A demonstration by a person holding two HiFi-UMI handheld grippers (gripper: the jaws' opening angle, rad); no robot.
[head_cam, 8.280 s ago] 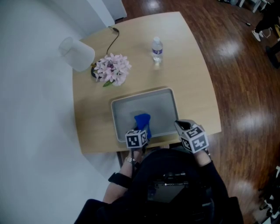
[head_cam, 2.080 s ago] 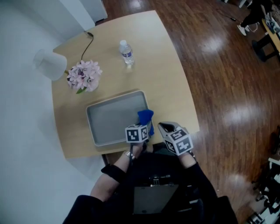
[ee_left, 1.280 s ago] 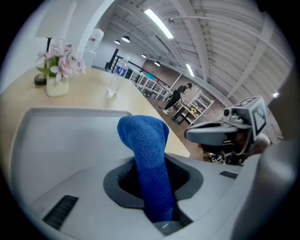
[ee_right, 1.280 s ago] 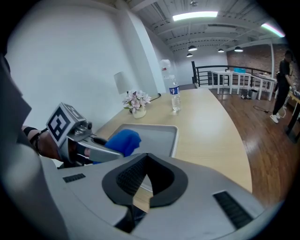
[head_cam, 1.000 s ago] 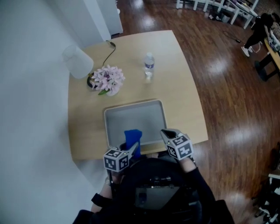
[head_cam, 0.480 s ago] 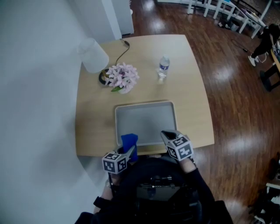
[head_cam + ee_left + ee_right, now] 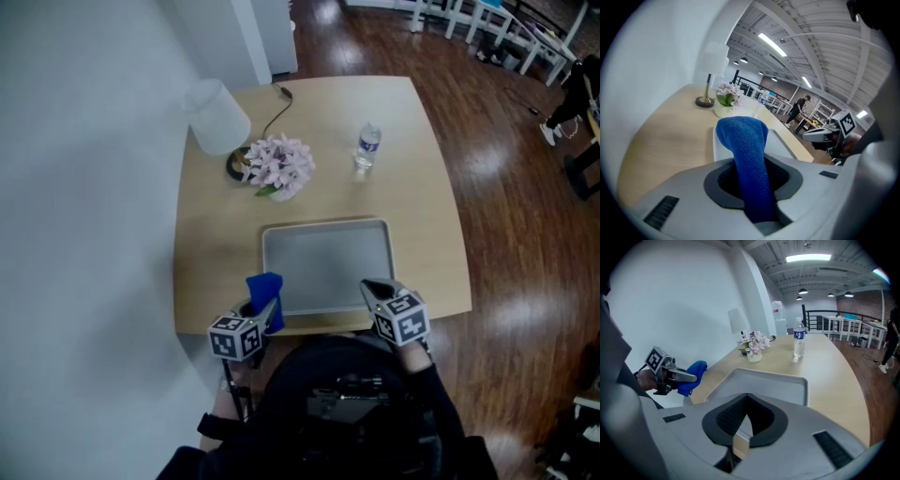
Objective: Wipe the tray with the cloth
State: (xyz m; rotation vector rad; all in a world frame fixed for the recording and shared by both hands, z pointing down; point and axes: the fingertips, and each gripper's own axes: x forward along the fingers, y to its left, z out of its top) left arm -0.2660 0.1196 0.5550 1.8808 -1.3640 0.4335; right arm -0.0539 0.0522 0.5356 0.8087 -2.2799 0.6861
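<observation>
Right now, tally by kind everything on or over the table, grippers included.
tray: 1
cloth: 1
bottle: 1
flowers: 1
lamp: 1
grippers: 2 (left gripper shut on the cloth, right gripper empty)
Total: 7

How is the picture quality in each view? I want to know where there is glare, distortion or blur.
Head view: fairly sharp, with bright glare patches on the wooden floor, while the tray is evenly lit. Left gripper view: strong fisheye bending and dark corners, yet the weave of the blue cloth shows clearly. Right gripper view: same fisheye bending, the ceiling lamp is overexposed, and the water bottle stays clear.
</observation>
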